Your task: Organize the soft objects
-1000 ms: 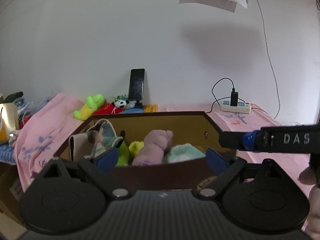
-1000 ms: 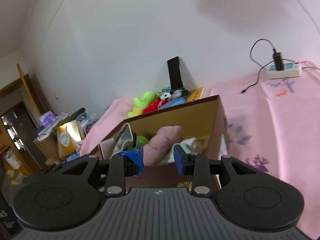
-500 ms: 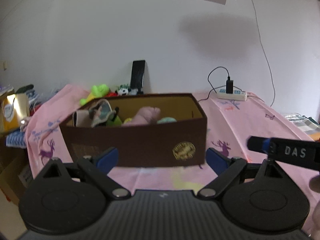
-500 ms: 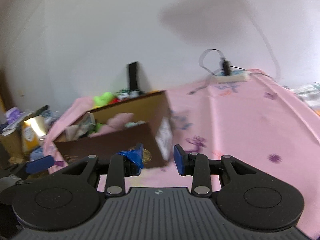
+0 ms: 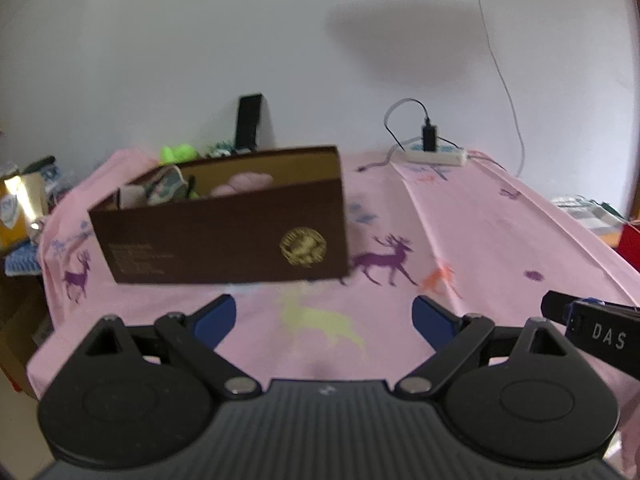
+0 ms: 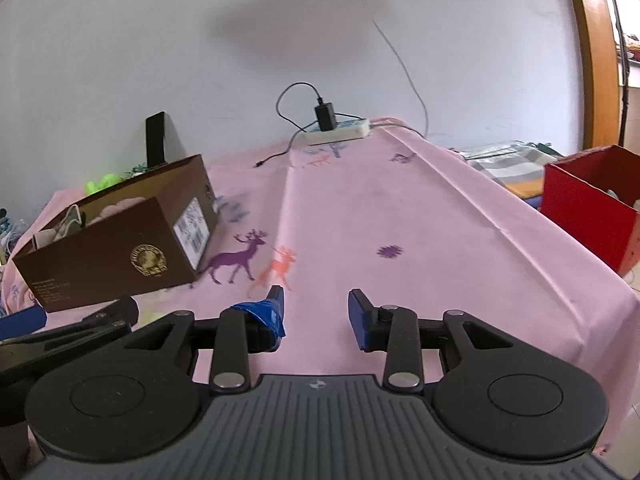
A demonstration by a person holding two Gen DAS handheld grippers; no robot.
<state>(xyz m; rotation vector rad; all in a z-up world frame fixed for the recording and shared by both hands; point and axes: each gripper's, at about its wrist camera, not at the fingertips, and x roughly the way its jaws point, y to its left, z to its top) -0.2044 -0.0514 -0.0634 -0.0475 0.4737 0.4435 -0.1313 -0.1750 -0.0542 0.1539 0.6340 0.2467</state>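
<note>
Two wrist-mounted fisheye views over a pink cloth-covered table.

The left wrist view looks forward and slightly downward from the table's near edge, squarely at the long face of the brown box [image 5: 224, 232]. The right wrist view, alongside it, sees that box [image 6: 108, 256] obliquely at left. Both share the tablecloth [image 5: 480, 240], power strip [image 5: 434, 156] and rear wall.

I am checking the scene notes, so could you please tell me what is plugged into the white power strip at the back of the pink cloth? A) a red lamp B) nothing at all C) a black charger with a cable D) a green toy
C: a black charger sits upright in the white power strip, with its dark cable looping off to the left onto the pink cloth.
</note>
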